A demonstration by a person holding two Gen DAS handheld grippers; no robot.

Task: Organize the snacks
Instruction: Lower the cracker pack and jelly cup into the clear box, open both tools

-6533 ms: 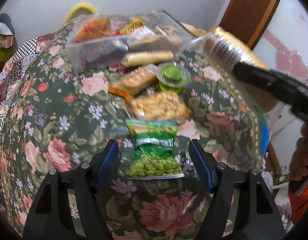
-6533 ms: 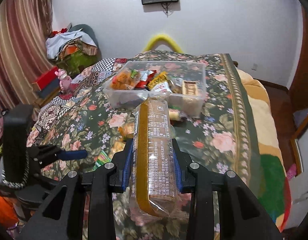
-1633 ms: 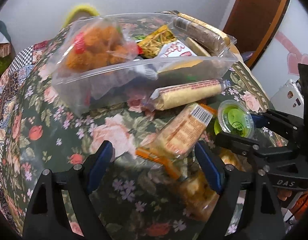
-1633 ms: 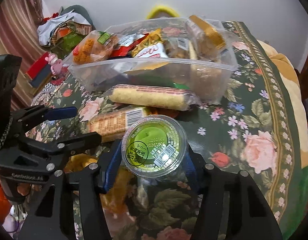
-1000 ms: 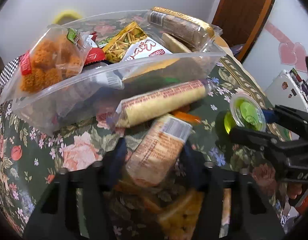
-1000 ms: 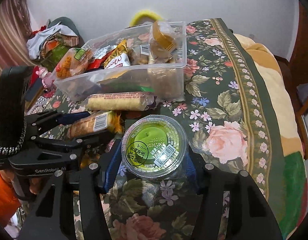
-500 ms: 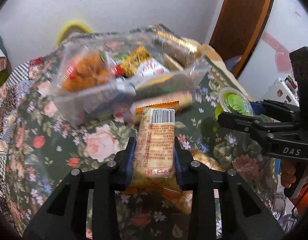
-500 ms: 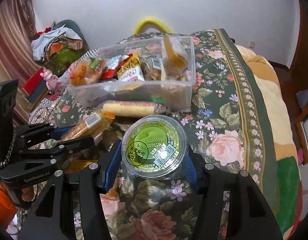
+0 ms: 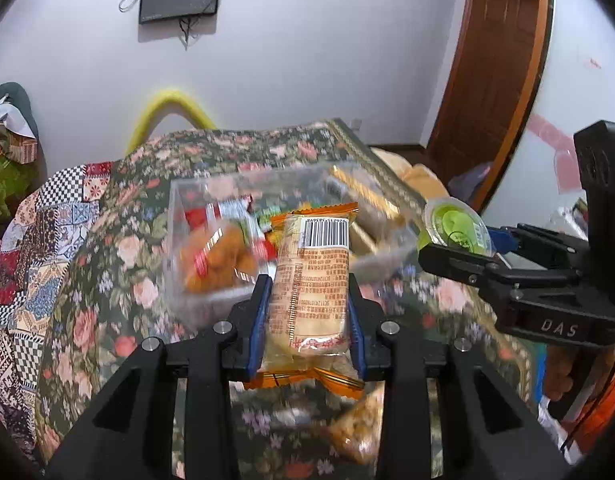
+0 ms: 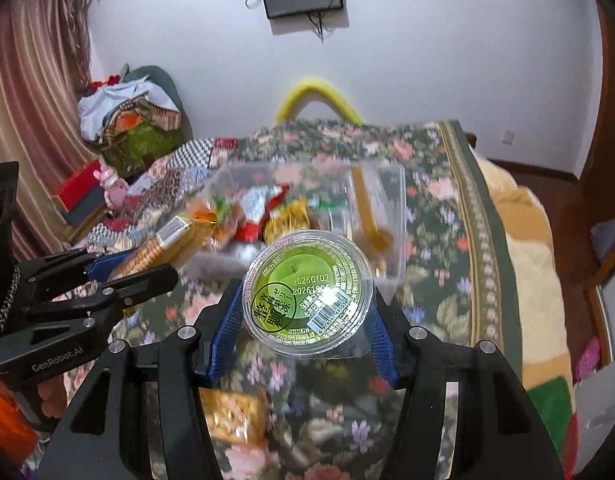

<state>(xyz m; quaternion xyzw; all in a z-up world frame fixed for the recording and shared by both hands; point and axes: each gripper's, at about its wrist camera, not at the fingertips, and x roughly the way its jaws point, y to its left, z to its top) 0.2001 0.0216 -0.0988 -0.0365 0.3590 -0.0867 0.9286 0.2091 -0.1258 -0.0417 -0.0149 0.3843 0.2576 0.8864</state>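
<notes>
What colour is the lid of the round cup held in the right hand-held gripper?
Green under clear plastic, with dark print; the cup's lid shows best in the right wrist view.

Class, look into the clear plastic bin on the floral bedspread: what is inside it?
Inside the clear plastic bin lie a bag of orange fried snacks, a long gold-wrapped biscuit pack and red and yellow packets. Its floor is hidden beneath them.

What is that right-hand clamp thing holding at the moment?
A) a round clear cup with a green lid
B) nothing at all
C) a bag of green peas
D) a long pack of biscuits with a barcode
A: in the right wrist view, the round clear plastic cup with a green printed lid sits clamped between the blue-padded jaws of the right gripper, raised above the floral bedspread.
</notes>
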